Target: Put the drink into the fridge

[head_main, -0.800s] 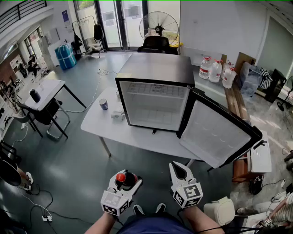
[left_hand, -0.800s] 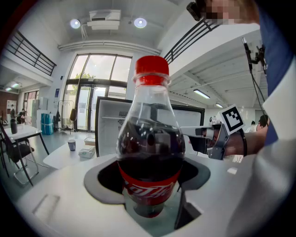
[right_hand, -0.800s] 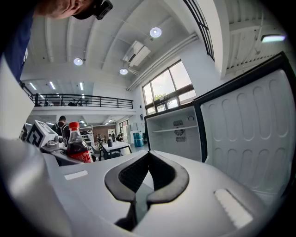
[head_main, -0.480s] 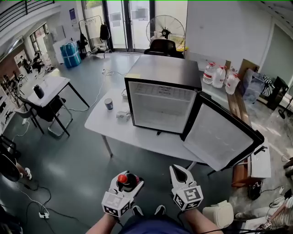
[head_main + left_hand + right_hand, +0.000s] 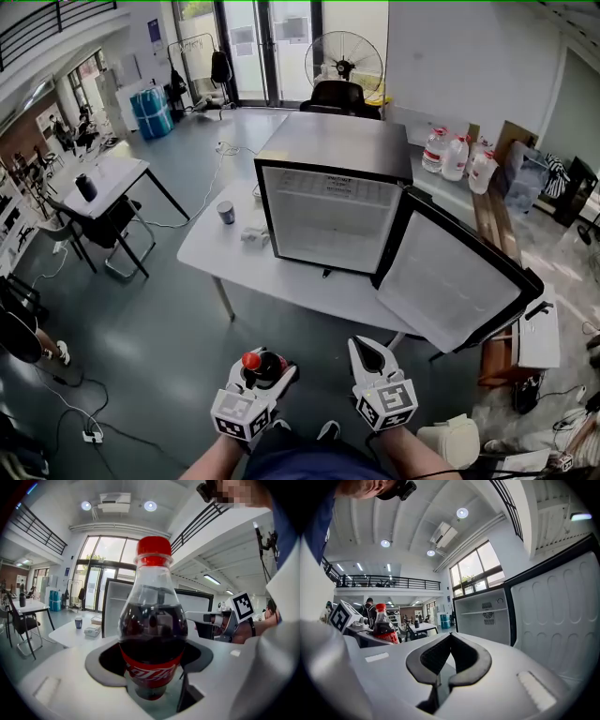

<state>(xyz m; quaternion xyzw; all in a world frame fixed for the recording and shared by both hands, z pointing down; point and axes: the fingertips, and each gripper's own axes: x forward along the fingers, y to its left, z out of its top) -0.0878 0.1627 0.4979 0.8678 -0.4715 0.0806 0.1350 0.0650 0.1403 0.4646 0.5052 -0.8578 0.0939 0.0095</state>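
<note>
A cola bottle (image 5: 260, 367) with a red cap and red label stands upright between the jaws of my left gripper (image 5: 266, 371), which is shut on it; in the left gripper view the cola bottle (image 5: 152, 634) fills the middle. My right gripper (image 5: 368, 354) hovers beside it, shut and empty; its tips meet in the right gripper view (image 5: 451, 635). The small fridge (image 5: 330, 192) stands on a white table (image 5: 281, 272) ahead, its door (image 5: 452, 277) swung open to the right, its inside white and bare.
A paper cup (image 5: 226, 213) and a small white box (image 5: 252, 235) lie on the table left of the fridge. Water jugs (image 5: 457, 155) stand behind it. A desk with a chair (image 5: 103, 202) is at the left, a fan (image 5: 343, 56) at the back.
The view has shifted slightly; the fridge sits a little more to the right in the picture. Both grippers keep their places, the bottle still held.
</note>
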